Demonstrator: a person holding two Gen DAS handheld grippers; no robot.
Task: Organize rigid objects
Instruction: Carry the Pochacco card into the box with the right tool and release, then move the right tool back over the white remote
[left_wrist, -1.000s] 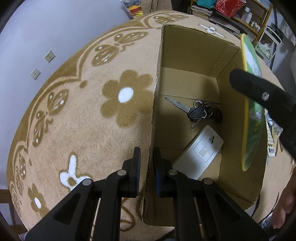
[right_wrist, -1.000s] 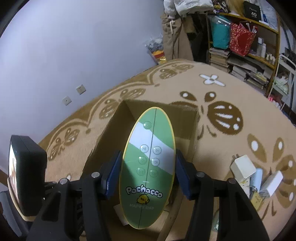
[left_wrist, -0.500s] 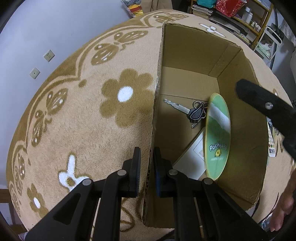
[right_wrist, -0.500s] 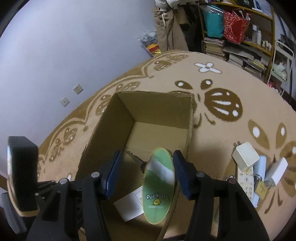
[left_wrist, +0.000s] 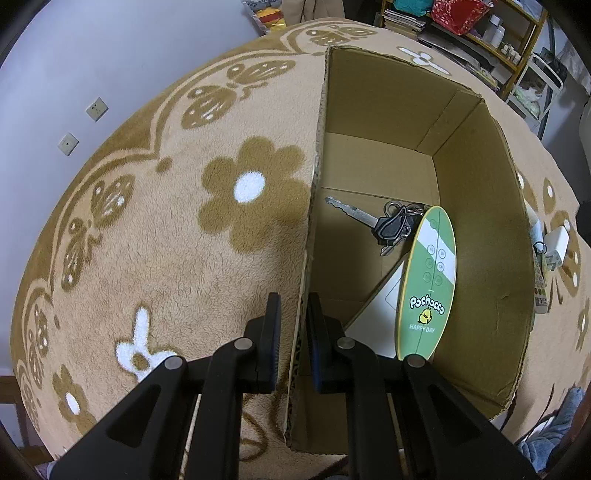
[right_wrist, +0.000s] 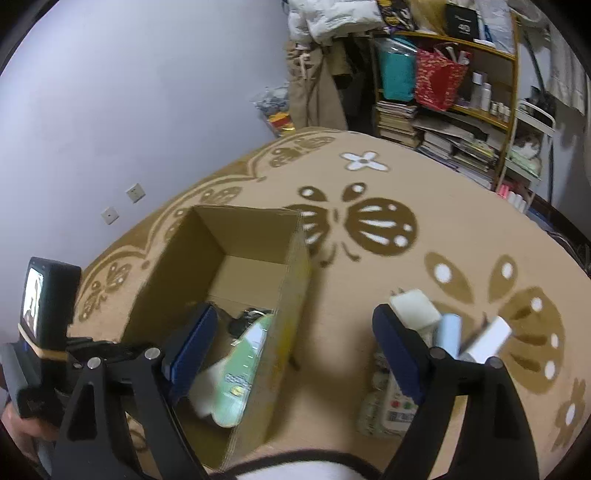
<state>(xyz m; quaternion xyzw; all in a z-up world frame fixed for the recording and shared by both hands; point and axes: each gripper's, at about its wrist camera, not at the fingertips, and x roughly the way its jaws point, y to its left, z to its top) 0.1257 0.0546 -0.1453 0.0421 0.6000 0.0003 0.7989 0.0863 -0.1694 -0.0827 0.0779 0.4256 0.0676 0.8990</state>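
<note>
**Remote in box, right tongs released**

Left wrist view: The left tongs (left_wrist: 292, 345) are clenching the near wall of the box (left_wrist: 484, 229), one pad on each side of the cardboard edge. The box is sitting open-topped on the rug (left_wrist: 155, 236). Inside it, the green oval remote (left_wrist: 428, 288) is standing tilted, its lower end on the box floor near the right wall, its printed face showing. It is overlapping a white card (left_wrist: 380, 314) lying flat beneath it. A key bunch (left_wrist: 384, 223) is lying on the box floor just behind the remote's upper end. Outside the box to the right, a white charger (left_wrist: 556, 242) is resting on the rug.

Right wrist view: The right tongs (right_wrist: 291, 354) are standing wide, released, with nothing between the pads; the jaws have just been opening. The view is blurring. The box's right wall is lying between the two fingers. The remote (right_wrist: 240, 365) is showing inside the box, just beyond the left finger (right_wrist: 192, 343), not touched by it. Beside the right finger, a white charger (right_wrist: 413, 308), a pale blue tube (right_wrist: 448, 332) and a white block (right_wrist: 484, 339) are lying close together on the rug. The left tongs' camera unit (right_wrist: 44, 299) is showing at the left edge.
</note>
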